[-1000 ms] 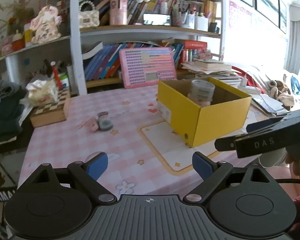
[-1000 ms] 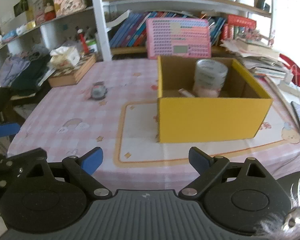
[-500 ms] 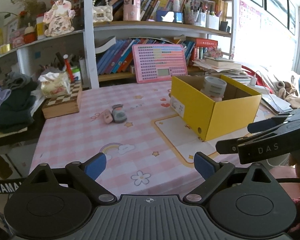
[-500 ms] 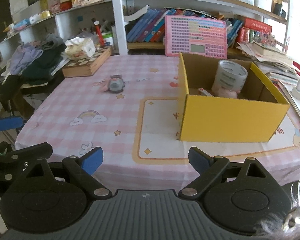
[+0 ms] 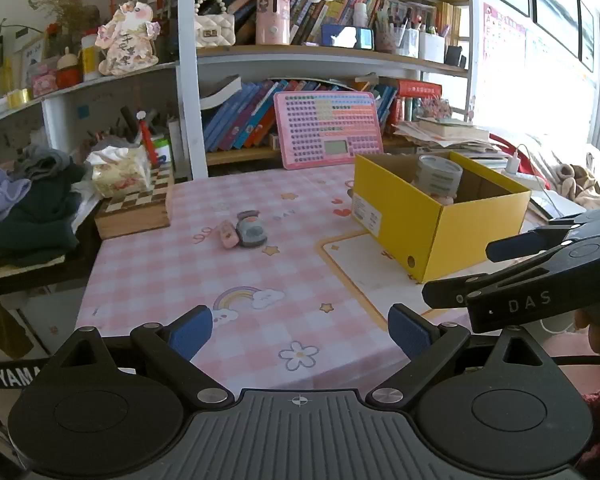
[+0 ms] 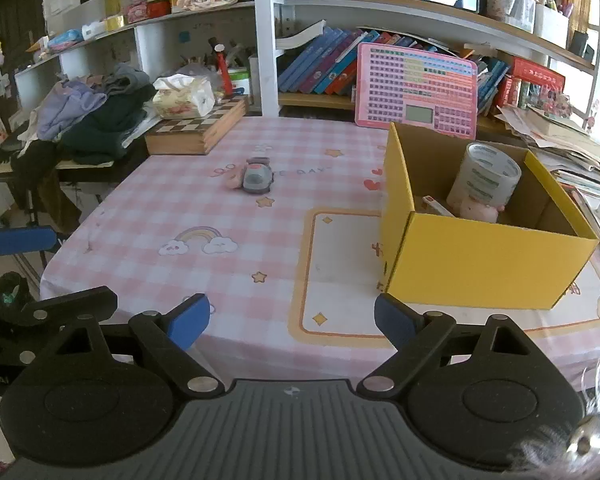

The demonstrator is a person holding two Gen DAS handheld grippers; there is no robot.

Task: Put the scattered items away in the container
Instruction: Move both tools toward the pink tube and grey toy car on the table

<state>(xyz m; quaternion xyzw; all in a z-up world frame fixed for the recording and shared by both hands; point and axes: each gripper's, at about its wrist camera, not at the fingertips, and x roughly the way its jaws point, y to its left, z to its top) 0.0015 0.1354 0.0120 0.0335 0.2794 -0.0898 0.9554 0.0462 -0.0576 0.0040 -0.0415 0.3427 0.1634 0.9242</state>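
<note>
On far mid-table: two loose items, grey one (image 6: 257, 178) touching pink one (image 6: 233, 179). One yellow box (image 6: 476, 264) right, holding one tape roll (image 6: 485, 178). Left gripper (image 5: 300, 330) and right gripper (image 6: 291, 318) low at near edge, both wide apart, empty.

Right tool (image 6: 290, 320) is seen with jaws wide apart, nothing between them. Yellow box (image 6: 484, 264) sits on the pink checked surface (image 6: 188, 208), tape roll (image 6: 485, 176) inside. Small grey item (image 6: 256, 178) lies well apart from the box.
</note>
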